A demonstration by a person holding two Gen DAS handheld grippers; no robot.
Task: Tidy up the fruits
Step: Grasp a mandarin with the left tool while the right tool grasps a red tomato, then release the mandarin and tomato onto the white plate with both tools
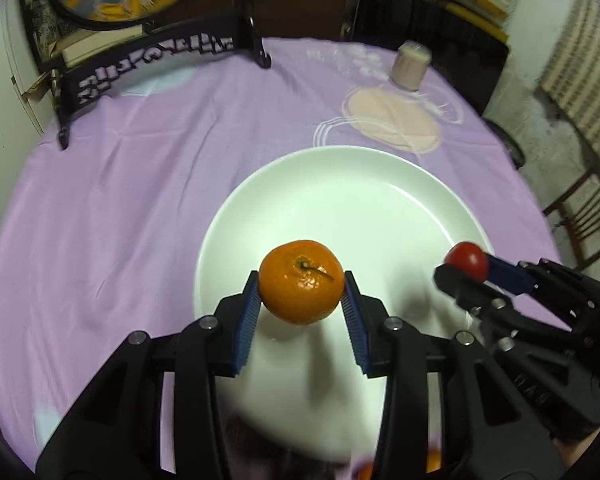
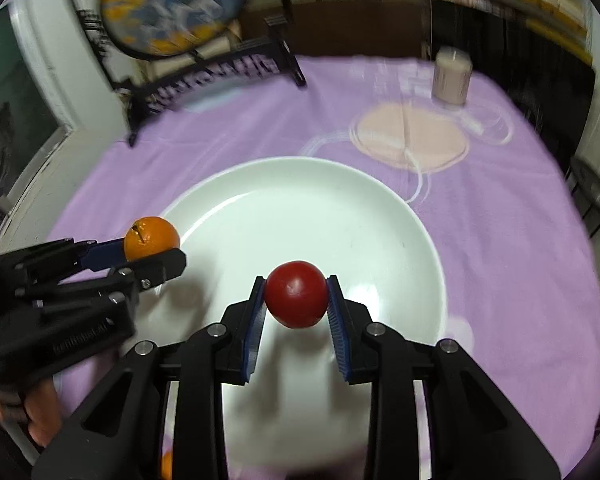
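Fingers of the left gripper (image 1: 301,294) pinch one orange (image 1: 301,282), the right gripper's (image 2: 296,296) one tomato (image 2: 296,294), above one plate (image 1: 340,184).

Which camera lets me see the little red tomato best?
The right wrist view. There the tomato sits big and whole in the middle, pinched in the right claw above the white plate. In the left wrist view it is small, off to the right edge, and partly hidden by the claw's finger.

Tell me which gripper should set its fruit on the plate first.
Probably right: the right gripper holds the tomato over the white plate interior, while the left gripper holds its orange nearer the rim.
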